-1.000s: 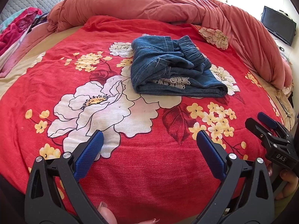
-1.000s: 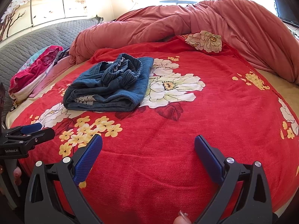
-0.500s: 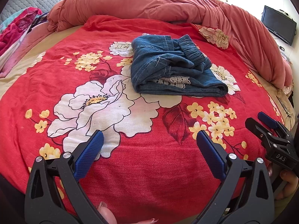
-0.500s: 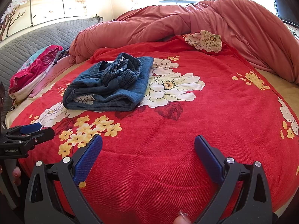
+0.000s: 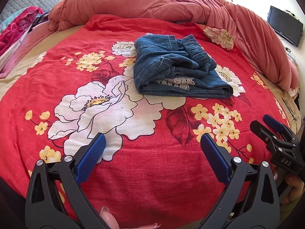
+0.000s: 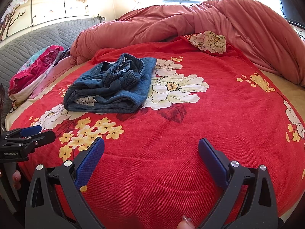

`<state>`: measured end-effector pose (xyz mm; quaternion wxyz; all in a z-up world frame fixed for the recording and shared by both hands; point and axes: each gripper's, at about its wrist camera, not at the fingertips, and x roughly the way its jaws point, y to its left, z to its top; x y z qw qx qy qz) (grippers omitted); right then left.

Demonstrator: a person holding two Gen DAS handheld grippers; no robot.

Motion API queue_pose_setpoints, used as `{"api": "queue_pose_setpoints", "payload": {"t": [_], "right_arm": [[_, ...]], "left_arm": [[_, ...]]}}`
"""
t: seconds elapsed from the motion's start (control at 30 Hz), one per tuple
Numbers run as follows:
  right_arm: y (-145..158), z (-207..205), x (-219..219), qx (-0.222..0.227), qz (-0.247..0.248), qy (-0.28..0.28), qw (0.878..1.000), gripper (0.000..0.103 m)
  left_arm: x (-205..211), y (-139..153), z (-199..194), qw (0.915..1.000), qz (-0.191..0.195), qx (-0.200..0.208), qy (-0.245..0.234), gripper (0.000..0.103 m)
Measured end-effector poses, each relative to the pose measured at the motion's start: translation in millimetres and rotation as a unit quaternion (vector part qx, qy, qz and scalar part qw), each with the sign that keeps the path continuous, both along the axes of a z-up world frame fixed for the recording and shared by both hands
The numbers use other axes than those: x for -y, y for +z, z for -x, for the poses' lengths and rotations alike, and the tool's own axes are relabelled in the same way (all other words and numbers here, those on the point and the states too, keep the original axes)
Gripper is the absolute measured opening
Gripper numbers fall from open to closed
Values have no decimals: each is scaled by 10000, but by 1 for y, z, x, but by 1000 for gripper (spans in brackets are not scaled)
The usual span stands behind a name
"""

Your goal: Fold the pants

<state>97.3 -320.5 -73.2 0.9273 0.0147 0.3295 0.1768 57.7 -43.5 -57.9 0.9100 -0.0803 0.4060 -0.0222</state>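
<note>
Blue denim pants [image 5: 177,70] lie folded in a compact bundle on the red floral bedspread [image 5: 133,162], elastic waistband on top and white lace showing at the front edge. They also show in the right wrist view [image 6: 112,85], at the left middle. My left gripper [image 5: 152,143] is open and empty, held low near the bed's front edge, well short of the pants. My right gripper [image 6: 151,147] is open and empty too, also near the front edge. Each gripper shows at the side of the other's view.
A salmon-pink duvet [image 5: 171,3] is bunched along the back and right of the bed. A floral pillow [image 6: 208,41] lies by it. Pink and red clothes [image 6: 36,70] lie at the left by a grey quilted headboard [image 6: 47,36]. A TV [image 5: 285,25] hangs at the right.
</note>
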Motion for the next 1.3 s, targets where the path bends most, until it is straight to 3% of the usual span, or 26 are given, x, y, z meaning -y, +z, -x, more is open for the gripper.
{"api": "queue_pose_setpoints", "payload": {"t": [0.93,1.17,1.3], "right_arm": [[-3,-3,6,-108,-121,-36,9999,98],[0,-10,15,-291,-288,-140,9991,98],[14,-34,47,-499,-173,-603,9968,98]], "left_arm": [[2,0,-1,9999,-58,-107,-84,93],[-16,8,-5,9988,466,-106,-65,94],[-64,18,-35,9977,76,-552,396,94]]}}
